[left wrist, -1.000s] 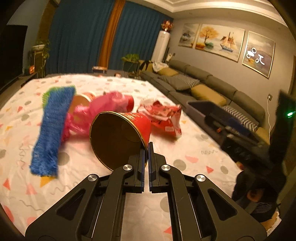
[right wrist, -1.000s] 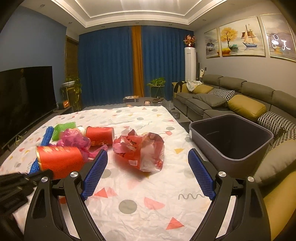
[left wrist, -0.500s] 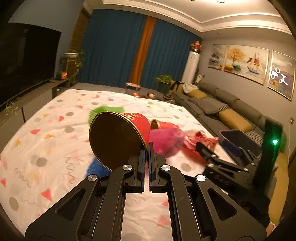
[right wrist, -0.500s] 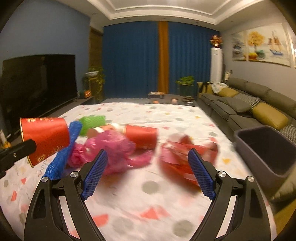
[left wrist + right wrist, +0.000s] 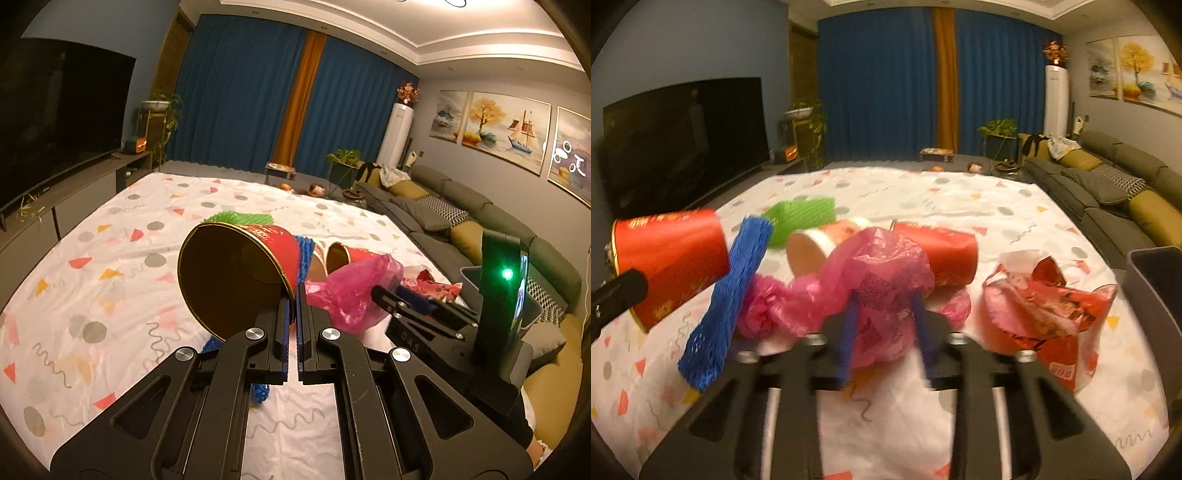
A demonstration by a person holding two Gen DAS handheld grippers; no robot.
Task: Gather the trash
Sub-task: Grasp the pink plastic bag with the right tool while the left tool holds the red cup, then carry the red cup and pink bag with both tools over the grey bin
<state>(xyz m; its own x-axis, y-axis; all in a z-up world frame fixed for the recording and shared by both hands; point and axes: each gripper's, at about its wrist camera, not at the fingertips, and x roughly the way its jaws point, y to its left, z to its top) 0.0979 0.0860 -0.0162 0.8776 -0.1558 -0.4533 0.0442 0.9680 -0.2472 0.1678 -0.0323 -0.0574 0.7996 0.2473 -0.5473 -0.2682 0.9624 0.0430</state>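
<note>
My left gripper [image 5: 297, 291] is shut on the rim of a red paper cup [image 5: 236, 280], held tilted above the patterned sheet; the same cup [image 5: 672, 254] shows at the left of the right wrist view. My right gripper [image 5: 884, 314] is closing its jaws on a crumpled pink plastic bag [image 5: 882, 266], which fills the gap between the blue pads. The pink plastic bag [image 5: 354, 291] also shows in the left wrist view, with the right gripper [image 5: 380, 293] at it. Beside the bag lie a blue foam net [image 5: 727, 299], a green foam net [image 5: 801, 218], two more cups [image 5: 945, 251] and a red crumpled wrapper [image 5: 1049, 306].
A grey bin [image 5: 1156, 280] stands at the right edge of the white patterned sheet [image 5: 923, 199]. A grey sofa [image 5: 1108, 206] runs along the right, a television [image 5: 683, 140] stands on the left, and blue curtains hang at the back.
My right gripper swung left from the red wrapper to the pink bag, and its wide jaws narrowed around it. My left gripper turned with the red cup still in it.
</note>
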